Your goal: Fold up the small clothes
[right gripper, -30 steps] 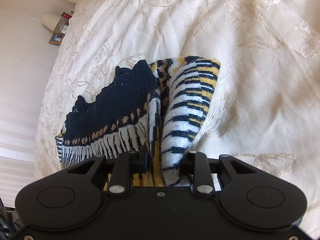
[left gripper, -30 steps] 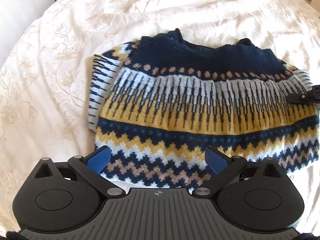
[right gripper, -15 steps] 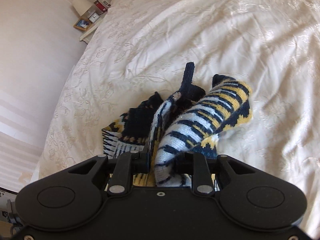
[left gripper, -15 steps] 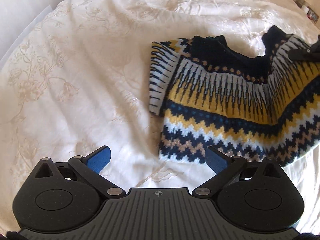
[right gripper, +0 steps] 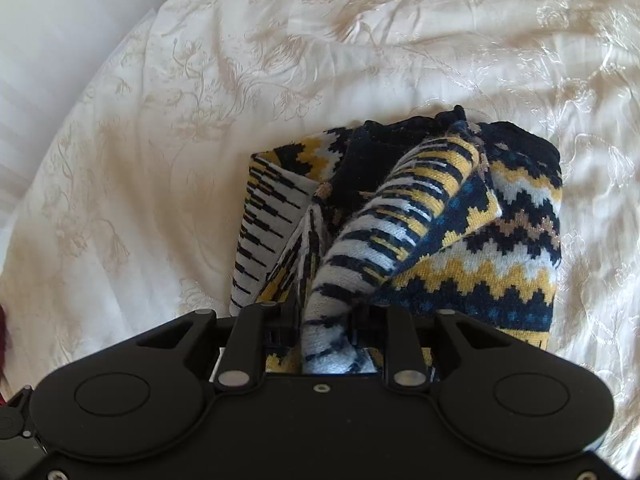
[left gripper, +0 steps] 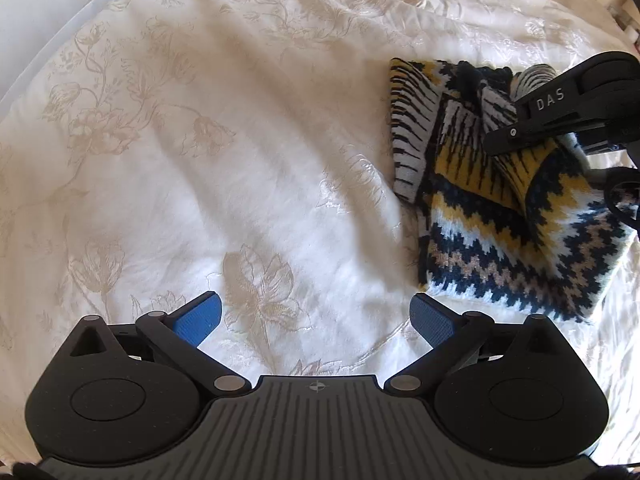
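Only readable writing anywhere is "DAS" in pale capitals on the black arm of the right hand-held gripper (left gripper: 520,128), which pokes in from the right edge of the left wrist view and slants down onto the sweater (left gripper: 500,208). There's a little crosshair mark on the ribbed body of the left hand-held gripper (left gripper: 316,314) too, but no text with it. The left one is angled steeply down at the bedspread (left gripper: 240,140), jaws spread wide, blue pads (left gripper: 200,318) apart with nothing but cream floral fabric between them; it sits to the left of the sweater and doesn't touch it. The right one also points steeply down, and from its own camera you can see a striped white, navy and yellow roll of knit, looks like a sleeve (right gripper: 360,264), running straight into the narrow gap between its fingers. The jaws are easing open right now with the sleeve between them and the pads look to be pressing on it. The sweater itself, navy with yellow, white and tan zigzags, is on the bed, right side of the left view and dead centre of the right view, bunched up with one side pulled over the rest rather than lying flat. Nothing else is on the bedspread near it.
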{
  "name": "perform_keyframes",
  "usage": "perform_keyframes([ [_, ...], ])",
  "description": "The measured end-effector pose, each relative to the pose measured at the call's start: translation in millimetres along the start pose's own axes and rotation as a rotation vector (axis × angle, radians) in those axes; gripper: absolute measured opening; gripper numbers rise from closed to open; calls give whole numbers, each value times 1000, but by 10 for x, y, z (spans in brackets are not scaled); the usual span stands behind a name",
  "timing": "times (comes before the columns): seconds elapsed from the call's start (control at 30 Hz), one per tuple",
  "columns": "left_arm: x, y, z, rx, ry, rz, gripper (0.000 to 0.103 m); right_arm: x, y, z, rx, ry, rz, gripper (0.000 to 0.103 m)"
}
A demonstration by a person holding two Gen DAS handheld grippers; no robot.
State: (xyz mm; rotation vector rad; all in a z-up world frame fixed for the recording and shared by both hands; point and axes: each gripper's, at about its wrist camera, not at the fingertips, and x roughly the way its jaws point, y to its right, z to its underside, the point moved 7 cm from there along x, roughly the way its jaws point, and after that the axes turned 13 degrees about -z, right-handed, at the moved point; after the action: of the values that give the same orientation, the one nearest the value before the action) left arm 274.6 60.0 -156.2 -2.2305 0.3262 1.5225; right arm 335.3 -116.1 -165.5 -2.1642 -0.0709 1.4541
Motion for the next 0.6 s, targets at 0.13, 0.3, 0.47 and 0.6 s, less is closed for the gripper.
perform_keyframes([
  [0.13, 12, -15, -8, 3, -4, 12, 102, -38, -228, -97, -32, 53, -126, 55],
  [0.3, -85, -8, -112, 4, 20, 31, 102, -385, -257, -287, 52, 192, -286, 55],
  [0.47, -221, 83, -325, 3, 63, 72, 102, -689, 149, -270, 125, 260, -215, 55],
  [0.6, -194, 240, -488, -36, 40, 168, 102, -753, 402, -40, 105, 221, -116, 55],
])
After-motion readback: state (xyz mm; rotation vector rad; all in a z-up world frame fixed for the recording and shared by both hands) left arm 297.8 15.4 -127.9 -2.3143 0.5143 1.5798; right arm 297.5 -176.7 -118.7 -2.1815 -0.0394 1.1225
